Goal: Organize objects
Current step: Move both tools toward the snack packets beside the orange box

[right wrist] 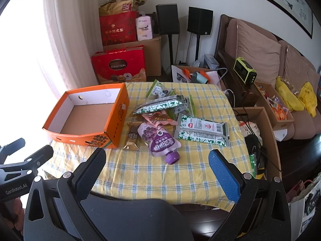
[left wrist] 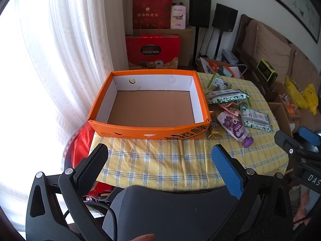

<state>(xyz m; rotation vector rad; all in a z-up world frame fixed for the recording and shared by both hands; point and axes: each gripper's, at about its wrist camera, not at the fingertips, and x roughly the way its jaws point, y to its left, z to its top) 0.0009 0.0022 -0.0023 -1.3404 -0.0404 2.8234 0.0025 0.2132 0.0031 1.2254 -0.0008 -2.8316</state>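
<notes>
On the checked tablecloth [right wrist: 160, 172], orange box [left wrist: 148, 132] sits empty at 10 o'clock of the right wrist view, snack pile just beside it toward 12–1 o'clock. Left gripper [left wrist: 160, 168] spread wide, nothing between the jaws; right gripper [right wrist: 158, 170] same, released, hovering short of the purple spout pouch [right wrist: 158, 138]. Pouch lies flat, cap [right wrist: 172, 157] pointing at 5 o'clock; gold wrapper [right wrist: 132, 138] touches the box wall; green-white packs [right wrist: 202, 130] overlap others at 12–2 o'clock.

Risks, as I judge: flat slick pouches may slip from the pads or get pinched together with the cloth, dragging it. Overlapping packs could come up two at once. Nudging the light empty box may slide it toward the table edge at 9 o'clock.
</notes>
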